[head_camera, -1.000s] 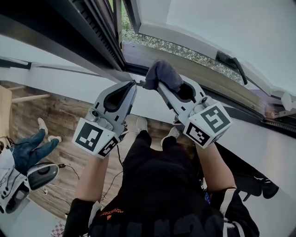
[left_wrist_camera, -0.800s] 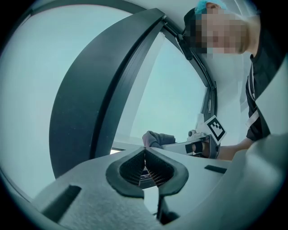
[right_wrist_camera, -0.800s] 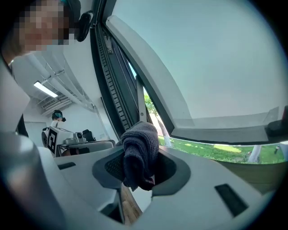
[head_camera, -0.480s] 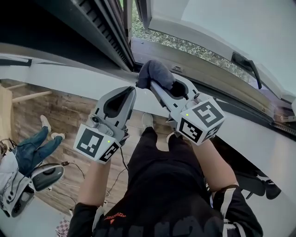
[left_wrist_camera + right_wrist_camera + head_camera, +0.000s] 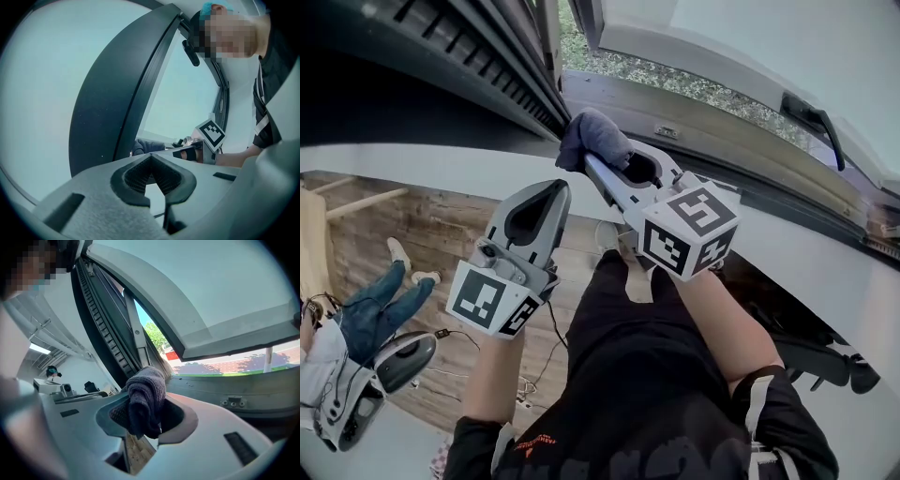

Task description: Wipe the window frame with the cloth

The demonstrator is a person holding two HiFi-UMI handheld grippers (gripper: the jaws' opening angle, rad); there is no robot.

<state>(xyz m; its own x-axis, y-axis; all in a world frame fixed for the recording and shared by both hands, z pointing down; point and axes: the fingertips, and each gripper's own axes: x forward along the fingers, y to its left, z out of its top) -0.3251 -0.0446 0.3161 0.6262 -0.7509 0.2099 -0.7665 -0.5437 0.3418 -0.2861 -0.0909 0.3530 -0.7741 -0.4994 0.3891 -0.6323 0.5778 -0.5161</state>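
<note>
Right tongs: pinching the cloth, bunched up at the tips
Cloth spot: low on the window frame, probably touching it (hard to call from above)
Left tongs: pressed together, empty
Risk: frame edge snags the wad and yanks it loose

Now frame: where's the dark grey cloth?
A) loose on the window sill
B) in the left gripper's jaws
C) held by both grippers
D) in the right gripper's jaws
D: the right gripper view shows the bunched dark grey cloth pinched between the jaws of the right gripper, while the left gripper has its jaws together with nothing between them.
</note>
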